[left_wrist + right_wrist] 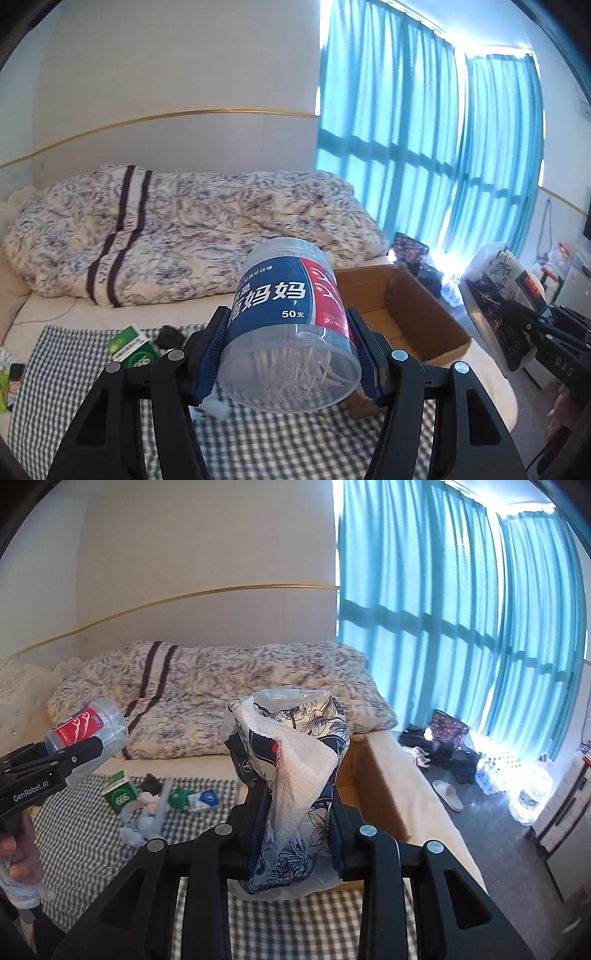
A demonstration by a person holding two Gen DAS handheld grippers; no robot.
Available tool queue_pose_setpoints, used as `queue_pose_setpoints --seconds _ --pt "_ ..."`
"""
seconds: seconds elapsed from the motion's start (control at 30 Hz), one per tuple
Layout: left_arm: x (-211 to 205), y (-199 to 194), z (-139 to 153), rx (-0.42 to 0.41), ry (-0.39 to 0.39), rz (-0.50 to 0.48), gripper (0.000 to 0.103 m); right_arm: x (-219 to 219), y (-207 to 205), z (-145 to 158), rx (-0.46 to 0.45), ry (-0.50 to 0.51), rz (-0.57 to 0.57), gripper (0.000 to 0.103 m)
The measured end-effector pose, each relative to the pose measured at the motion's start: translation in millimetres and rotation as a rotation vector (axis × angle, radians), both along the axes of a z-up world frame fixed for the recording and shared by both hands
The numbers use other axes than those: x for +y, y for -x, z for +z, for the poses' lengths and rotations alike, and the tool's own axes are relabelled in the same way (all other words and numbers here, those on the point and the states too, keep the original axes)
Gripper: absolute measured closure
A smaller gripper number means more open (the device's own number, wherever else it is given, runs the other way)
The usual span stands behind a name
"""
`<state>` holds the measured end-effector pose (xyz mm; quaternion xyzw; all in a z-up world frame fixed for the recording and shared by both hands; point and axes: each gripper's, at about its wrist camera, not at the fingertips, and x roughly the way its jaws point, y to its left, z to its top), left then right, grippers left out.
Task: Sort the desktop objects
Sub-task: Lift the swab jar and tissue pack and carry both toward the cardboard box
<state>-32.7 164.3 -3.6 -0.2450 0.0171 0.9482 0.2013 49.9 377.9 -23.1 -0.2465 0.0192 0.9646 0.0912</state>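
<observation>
Right now the left gripper [291, 354] is clamping a floss-pick jar [290, 325] and the right gripper [299, 834] is squeezing a tissue pack [291, 775], both above the checked cloth [92, 834]; beyond the jaws, a cardboard box [399, 310], rumpled quilt [184, 225] and teal curtains [461, 609] are catching daylight.

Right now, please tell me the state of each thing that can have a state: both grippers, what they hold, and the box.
left gripper: shut on the jar
floss pick jar: lifted, tilted, lid on
right gripper: shut on the tissue pack
tissue pack: lifted, top open, a tissue sticking out
cardboard box: open
</observation>
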Motion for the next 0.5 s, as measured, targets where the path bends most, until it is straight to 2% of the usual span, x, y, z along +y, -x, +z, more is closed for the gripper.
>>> queue_pose_setpoints --seconds 0.5 --pt "55.9 22.5 -19.7 -0.043 0.026 -0.066 0.040 39.6 20.5 -17.5 -0.041 0.022 -0.035 0.073"
